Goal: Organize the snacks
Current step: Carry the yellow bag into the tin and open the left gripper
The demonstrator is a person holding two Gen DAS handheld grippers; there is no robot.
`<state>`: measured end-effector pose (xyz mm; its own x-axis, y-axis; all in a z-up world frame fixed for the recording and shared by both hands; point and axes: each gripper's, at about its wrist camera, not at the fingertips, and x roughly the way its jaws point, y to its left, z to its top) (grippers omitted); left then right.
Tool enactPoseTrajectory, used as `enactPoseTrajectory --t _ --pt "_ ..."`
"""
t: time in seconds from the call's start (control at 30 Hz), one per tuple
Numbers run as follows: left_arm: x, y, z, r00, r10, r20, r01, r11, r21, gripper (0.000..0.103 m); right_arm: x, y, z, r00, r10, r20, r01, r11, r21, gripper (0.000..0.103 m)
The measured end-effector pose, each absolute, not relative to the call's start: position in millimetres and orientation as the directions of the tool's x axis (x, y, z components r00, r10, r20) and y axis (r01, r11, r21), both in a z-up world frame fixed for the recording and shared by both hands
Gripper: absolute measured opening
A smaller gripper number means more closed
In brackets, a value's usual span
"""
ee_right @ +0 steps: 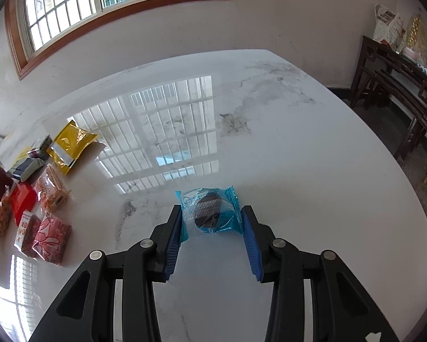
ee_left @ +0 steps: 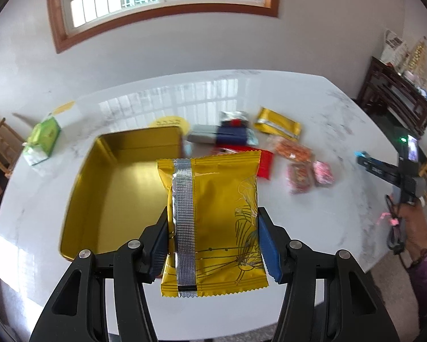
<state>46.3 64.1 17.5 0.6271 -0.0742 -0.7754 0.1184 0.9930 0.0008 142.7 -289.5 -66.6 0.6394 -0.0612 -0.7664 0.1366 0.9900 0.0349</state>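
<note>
Left claw (ee_left: 212, 242) is clamping a gold snack packet (ee_left: 213, 216), holding it above the worktop (ee_left: 341, 131) beside the open gold tin (ee_left: 113, 188). Right claw (ee_right: 212, 228) is pinching a blue cookie packet (ee_right: 210, 213) over bare worktop toward the right edge. Advice: carry each packet fully over the tin's rim, lower it flat, then release, 1 at a time.

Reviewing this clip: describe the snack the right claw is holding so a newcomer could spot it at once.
Start at the white marble table, then find the right claw over its bare stretch, away from the snack pile at the left. Pinched between its blue pads is a small blue wrapper, the only one with a clear window showing a dark round biscuit.
</note>
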Motion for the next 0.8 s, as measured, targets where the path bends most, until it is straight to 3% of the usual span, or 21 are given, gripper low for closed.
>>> enactPoseTrajectory --t 0.43,0.8 --pt "93.4 138.4 -5.6 0.608 0.077 -0.79 0.007 0.995 0.103 0.057 144.2 -282.8 -68.3 0.628 -0.098 -0.772 0.131 0.991 -0.019 0.039" --pt "150.0 175.0 -39.6 0.533 0.122 -0.837 -0.033 0.992 0.124 0.057 145.6 -281.4 -67.6 0.626 -0.099 -0.774 0.135 0.991 -0.018 0.041"
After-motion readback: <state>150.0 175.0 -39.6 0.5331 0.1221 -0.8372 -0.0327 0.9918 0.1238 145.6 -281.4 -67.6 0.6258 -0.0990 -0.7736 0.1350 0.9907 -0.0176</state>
